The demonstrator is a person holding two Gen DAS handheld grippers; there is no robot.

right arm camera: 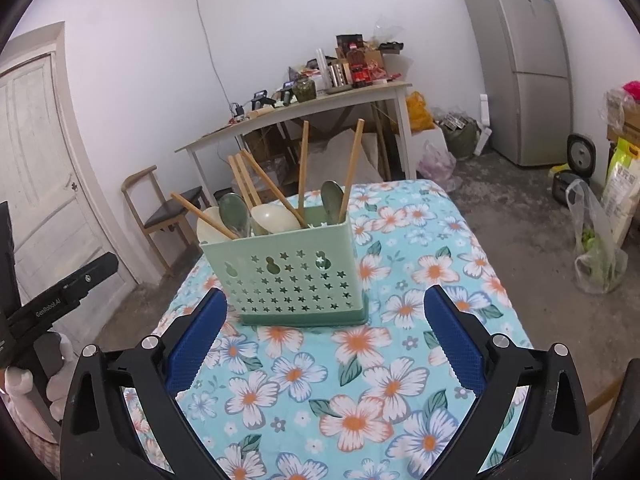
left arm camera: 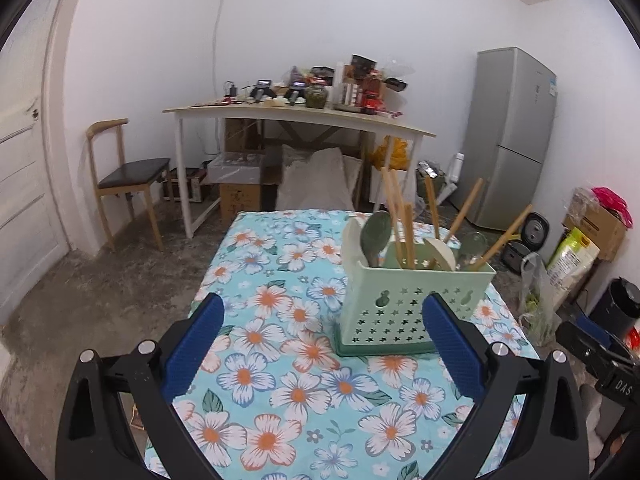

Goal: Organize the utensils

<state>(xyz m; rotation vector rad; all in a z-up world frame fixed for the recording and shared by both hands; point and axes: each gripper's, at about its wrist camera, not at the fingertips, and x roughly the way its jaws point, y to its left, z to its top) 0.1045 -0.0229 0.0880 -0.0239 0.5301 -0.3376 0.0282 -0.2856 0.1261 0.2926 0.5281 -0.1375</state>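
Note:
A pale green utensil caddy [left arm camera: 404, 304] with star-shaped holes stands upright on the floral tablecloth [left arm camera: 288, 360]. It holds several wooden chopsticks [left arm camera: 400, 220], green spoons [left arm camera: 374, 236] and cream spoons [left arm camera: 442, 254]. My left gripper [left arm camera: 322, 344] is open and empty, above the cloth just in front and to the left of the caddy. The caddy also shows in the right wrist view [right arm camera: 292, 276], with chopsticks [right arm camera: 352, 168] and spoons [right arm camera: 276, 218] standing in it. My right gripper [right arm camera: 324, 340] is open and empty, just in front of the caddy.
Beyond the table's far edge are a cluttered white table [left arm camera: 296, 118], a wooden chair [left arm camera: 128, 176] and a grey fridge [left arm camera: 508, 140]. Boxes and bags [left arm camera: 572, 256] line the right wall. A door [right arm camera: 36, 184] is on the left.

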